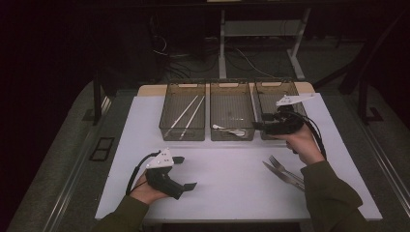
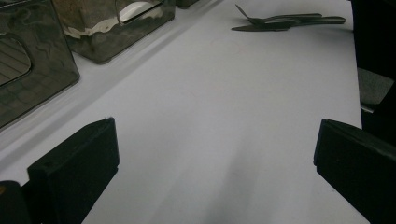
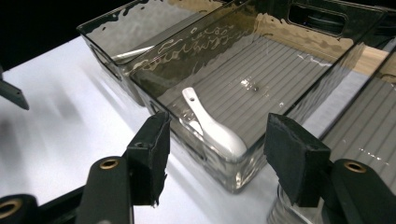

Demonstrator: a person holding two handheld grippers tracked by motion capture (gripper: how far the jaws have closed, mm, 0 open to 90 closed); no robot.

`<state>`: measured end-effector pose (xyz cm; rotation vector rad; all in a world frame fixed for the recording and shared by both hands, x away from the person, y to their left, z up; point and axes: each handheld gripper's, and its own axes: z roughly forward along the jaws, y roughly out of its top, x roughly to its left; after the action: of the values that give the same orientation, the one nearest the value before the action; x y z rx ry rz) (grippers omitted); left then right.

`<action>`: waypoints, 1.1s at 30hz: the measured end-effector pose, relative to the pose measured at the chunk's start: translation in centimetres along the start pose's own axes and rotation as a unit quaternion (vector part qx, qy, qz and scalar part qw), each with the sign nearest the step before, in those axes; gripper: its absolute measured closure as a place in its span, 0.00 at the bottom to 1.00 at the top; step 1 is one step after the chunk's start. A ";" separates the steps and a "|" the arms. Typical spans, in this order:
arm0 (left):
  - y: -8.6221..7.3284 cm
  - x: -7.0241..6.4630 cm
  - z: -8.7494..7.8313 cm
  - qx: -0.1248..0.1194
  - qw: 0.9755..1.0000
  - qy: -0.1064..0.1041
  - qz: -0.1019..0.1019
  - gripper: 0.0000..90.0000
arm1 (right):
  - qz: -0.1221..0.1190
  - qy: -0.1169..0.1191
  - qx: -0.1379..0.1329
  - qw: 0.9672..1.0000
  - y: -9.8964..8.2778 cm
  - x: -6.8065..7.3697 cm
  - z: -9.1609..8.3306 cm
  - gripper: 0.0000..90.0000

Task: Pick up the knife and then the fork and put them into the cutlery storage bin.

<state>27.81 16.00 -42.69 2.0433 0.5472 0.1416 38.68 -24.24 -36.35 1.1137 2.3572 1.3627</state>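
High view: three smoky clear bins stand in a row along the far edge of the white table (image 1: 232, 188). The left bin (image 1: 183, 112) holds chopsticks, the middle bin (image 1: 232, 111) holds a white spoon (image 1: 229, 129) at its near end, and the right gripper (image 1: 265, 126) hovers at the near end of the right bin (image 1: 278, 104). A fork and knife (image 1: 284, 171) lie near the right edge, just beside the right forearm — the nearer hand for them. The left gripper (image 1: 186, 171) rests by the near left corner, its jaws wide and empty.

Left gripper view: bare surface lies between the jaws; the cutlery (image 2: 289, 21) lies well apart, its long axis crosswise.

Right gripper view: the jaws stand half open with nothing between them — the spoon (image 3: 212, 126) lies inside the bin just beyond them.
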 end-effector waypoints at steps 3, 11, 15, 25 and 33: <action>0.0 0.0 0.0 0.000 1.000 0.001 -0.001 0.00 | 0.002 -0.001 -0.003 1.000 -0.9 0.0 -0.8 0.45; 0.0 -0.1 0.0 0.000 1.000 0.004 0.002 0.00 | 0.002 -0.013 0.007 1.000 -4.1 -0.1 -2.8 0.47; 0.1 -0.1 -0.1 -0.006 1.000 0.004 0.000 0.00 | -0.001 -0.009 0.017 1.000 -5.3 0.1 -3.8 0.51; 0.0 0.0 0.0 -0.001 1.000 0.003 0.003 0.00 | -0.008 -0.006 0.034 0.999 -7.6 0.6 -6.0 0.65; 0.0 -0.1 0.0 0.002 1.000 0.003 0.002 0.00 | -0.016 -0.008 0.060 0.998 -8.8 0.9 -6.7 0.78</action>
<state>27.76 15.95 -42.67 2.0492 0.5469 0.1501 30.20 -30.63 -39.55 1.1068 2.4632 1.2115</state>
